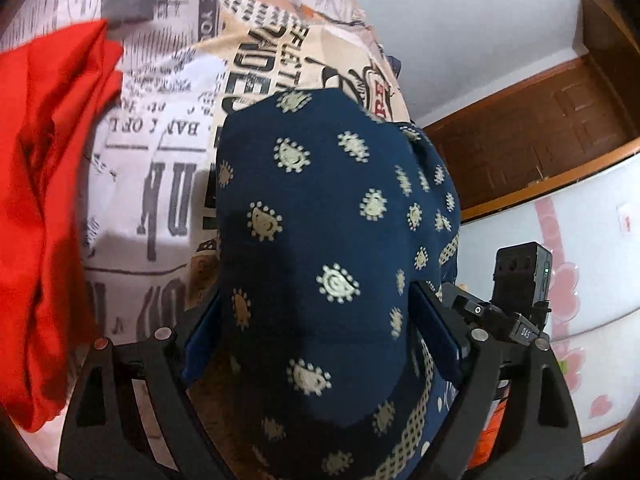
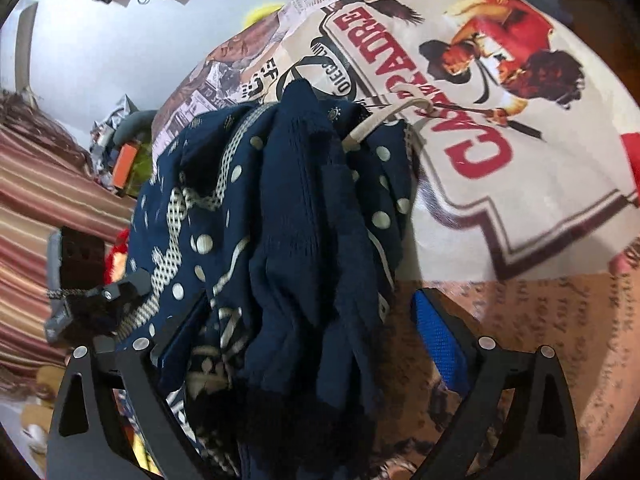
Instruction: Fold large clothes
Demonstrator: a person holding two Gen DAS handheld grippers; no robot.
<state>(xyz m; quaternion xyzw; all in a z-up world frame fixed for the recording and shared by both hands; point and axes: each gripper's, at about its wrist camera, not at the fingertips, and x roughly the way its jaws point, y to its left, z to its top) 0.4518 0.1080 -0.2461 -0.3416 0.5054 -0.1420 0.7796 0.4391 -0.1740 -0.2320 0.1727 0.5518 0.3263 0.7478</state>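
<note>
A navy blue garment (image 1: 320, 240) with cream paisley and dot prints is bunched up over the newspaper-print bedsheet (image 1: 160, 140). In the left wrist view the cloth bulges between the blue finger pads (image 1: 434, 320) of my left gripper (image 1: 316, 328), whose jaws stand wide apart around it. In the right wrist view the same garment (image 2: 296, 220), with its ribbed waistband and a cream drawstring (image 2: 384, 120), drapes over my right gripper (image 2: 312, 332), whose jaws also stand wide apart. The cloth hides the left pad; the right pad (image 2: 436, 332) shows bare.
A red cloth (image 1: 48, 200) lies crumpled on the sheet to the left. A brown wooden door (image 1: 540, 128) and a white wardrobe with pink flowers (image 1: 580, 280) stand at the right. Striped bedding (image 2: 48, 200) and clutter lie left of the bed.
</note>
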